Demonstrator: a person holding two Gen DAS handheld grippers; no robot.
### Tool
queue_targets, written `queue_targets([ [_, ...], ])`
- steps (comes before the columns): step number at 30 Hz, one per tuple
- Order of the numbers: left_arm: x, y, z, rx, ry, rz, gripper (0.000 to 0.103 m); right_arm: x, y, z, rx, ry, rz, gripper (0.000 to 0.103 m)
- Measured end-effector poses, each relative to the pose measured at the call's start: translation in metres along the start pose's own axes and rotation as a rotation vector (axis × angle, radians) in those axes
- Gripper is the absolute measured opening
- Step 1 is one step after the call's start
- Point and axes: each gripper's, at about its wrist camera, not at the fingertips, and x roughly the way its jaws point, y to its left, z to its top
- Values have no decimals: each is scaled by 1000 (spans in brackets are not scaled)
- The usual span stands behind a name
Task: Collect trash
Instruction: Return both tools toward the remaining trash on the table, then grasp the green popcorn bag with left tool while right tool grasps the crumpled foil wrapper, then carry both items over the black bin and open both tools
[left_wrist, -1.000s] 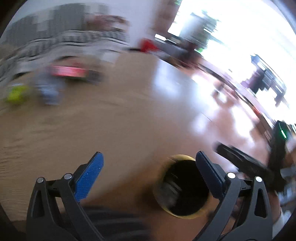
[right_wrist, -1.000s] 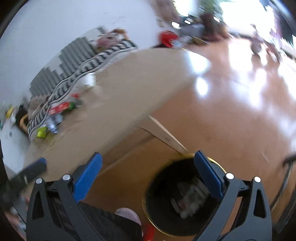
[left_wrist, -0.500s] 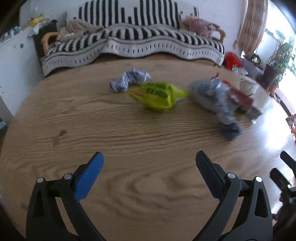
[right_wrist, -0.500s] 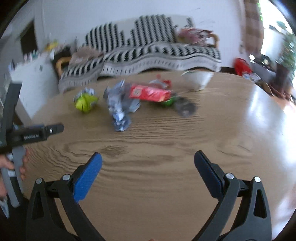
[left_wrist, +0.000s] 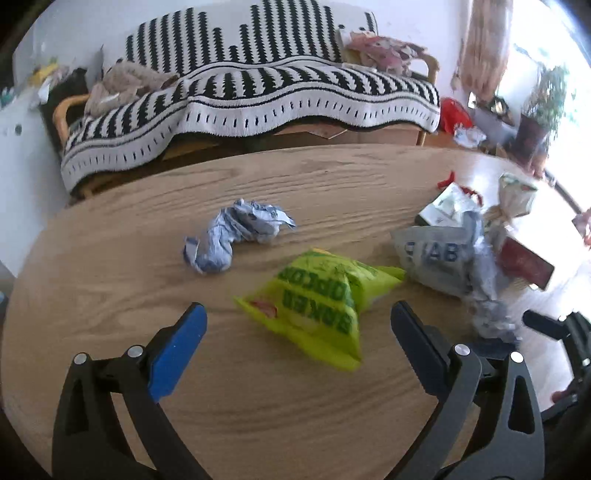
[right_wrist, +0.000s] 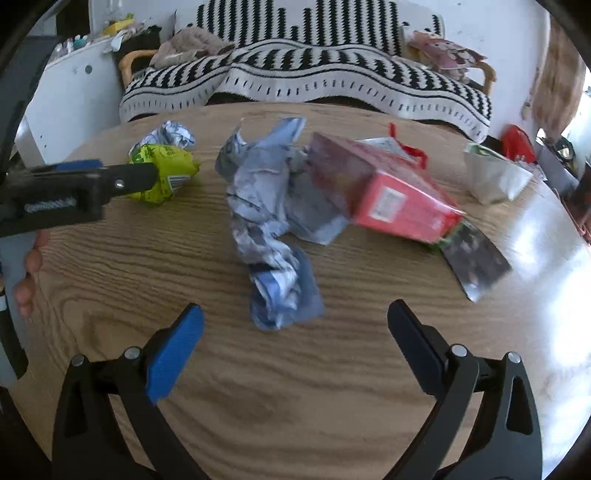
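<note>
My left gripper (left_wrist: 297, 325) is open just in front of a yellow-green popcorn bag (left_wrist: 321, 295) lying on the round wooden table (left_wrist: 110, 280). A crumpled blue-white paper (left_wrist: 236, 236) lies beyond it. My right gripper (right_wrist: 295, 321) is open, its fingers flanking the near end of a crumpled grey-blue wrapper (right_wrist: 273, 221). Right of that wrapper lies a red box (right_wrist: 384, 192), with a dark foil packet (right_wrist: 472, 262) and a white-green bag (right_wrist: 495, 177) further right. The left gripper (right_wrist: 85, 184) shows at the left of the right wrist view, reaching toward the popcorn bag (right_wrist: 162, 170).
A sofa under a black-and-white striped blanket (left_wrist: 251, 92) stands behind the table. A white cabinet (right_wrist: 70, 99) is at the left. A hand's fingers (right_wrist: 29, 273) show at the left edge. Potted plants (left_wrist: 543, 103) and clutter sit by the bright window.
Both grippers swung up from a dark round bin on the floor to the table, then moved closer to the trash: left toward the popcorn bag, right toward the grey-blue wrapper.
</note>
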Motion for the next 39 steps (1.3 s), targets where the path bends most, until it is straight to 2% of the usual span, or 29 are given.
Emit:
queue_targets([
  [5, 13, 5, 10, -8, 21, -39, 97, 8, 5, 6, 22, 14, 4, 97],
  [13, 26, -2, 9, 86, 14, -49, 96, 12, 7, 12, 43, 15, 5, 98],
  [14, 27, -2, 9, 81, 23, -74, 86, 11, 6, 12, 43, 14, 8, 97],
  [15, 30, -1, 9, 65, 49, -108, 76, 10, 6, 12, 48, 7, 22, 93],
  [16, 30, -1, 9, 56, 59, -118, 76, 8, 4, 12, 59, -6, 29, 71],
  [17, 30, 0, 8, 49, 64, -132, 75, 5, 1, 12, 71, -26, 26, 39],
  [18, 27, 0, 8, 44, 70, -151, 74, 3, -1, 13, 77, -40, 20, 27],
  [19, 25, 0, 8, 40, 71, -162, 74, 2, -3, 12, 81, -40, 23, 24],
  [22, 13, 1, 10, 27, 60, -169, 71, -2, -9, 9, 131, -33, 82, 23],
  [35, -13, 10, -1, 57, 49, -143, 70, -39, 9, 13, 112, -145, 119, 23],
  [39, -15, 19, -3, 45, 48, -144, 70, -37, 14, 14, 111, -135, 114, 23],
])
